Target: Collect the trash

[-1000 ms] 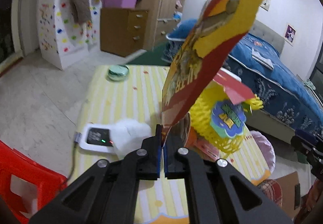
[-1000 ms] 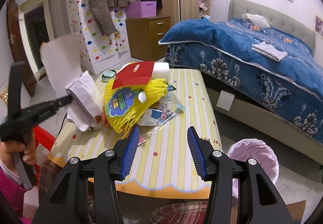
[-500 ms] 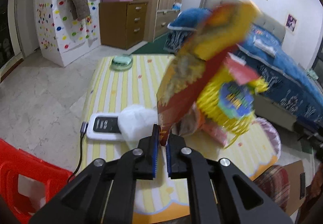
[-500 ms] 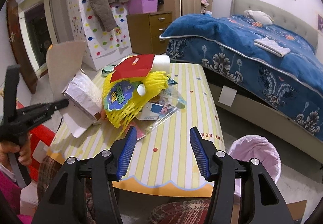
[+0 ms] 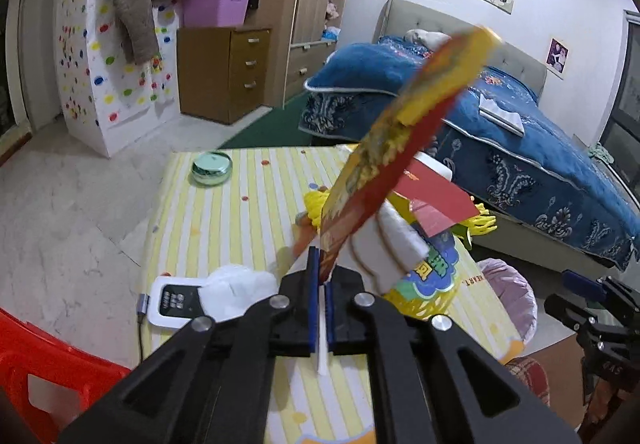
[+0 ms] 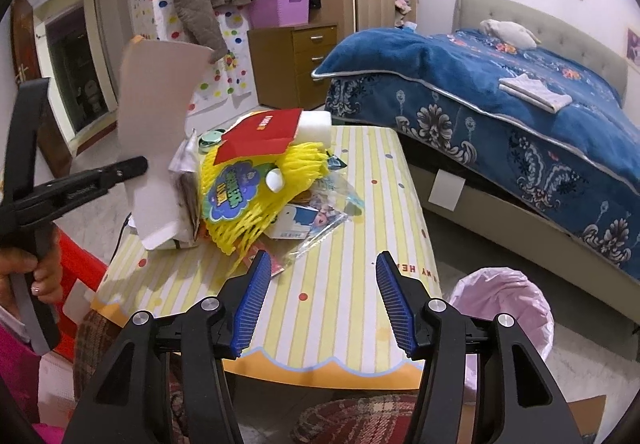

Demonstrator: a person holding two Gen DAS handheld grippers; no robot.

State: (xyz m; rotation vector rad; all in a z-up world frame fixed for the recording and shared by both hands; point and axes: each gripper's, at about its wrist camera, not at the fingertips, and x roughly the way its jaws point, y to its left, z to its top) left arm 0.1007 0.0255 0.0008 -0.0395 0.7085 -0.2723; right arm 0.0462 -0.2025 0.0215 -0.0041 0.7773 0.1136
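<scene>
The flattened red-and-yellow carton (image 5: 400, 148) stands tilted above the near left part of the striped table (image 6: 352, 308), pinched at its lower edge by the left gripper (image 5: 320, 280), whose jaws are pressed together on it. The right gripper (image 6: 320, 296) hovers spread and empty over the table's near edge. Collecting looks barely begun: the yellow foam net (image 6: 256, 200), red card (image 6: 260, 136) and plastic wrappers (image 6: 320, 212) lie heaped mid-table. The pink-lined bin (image 6: 504, 308) stands right of the table, its inside hidden; the carton's print is blurred.
</scene>
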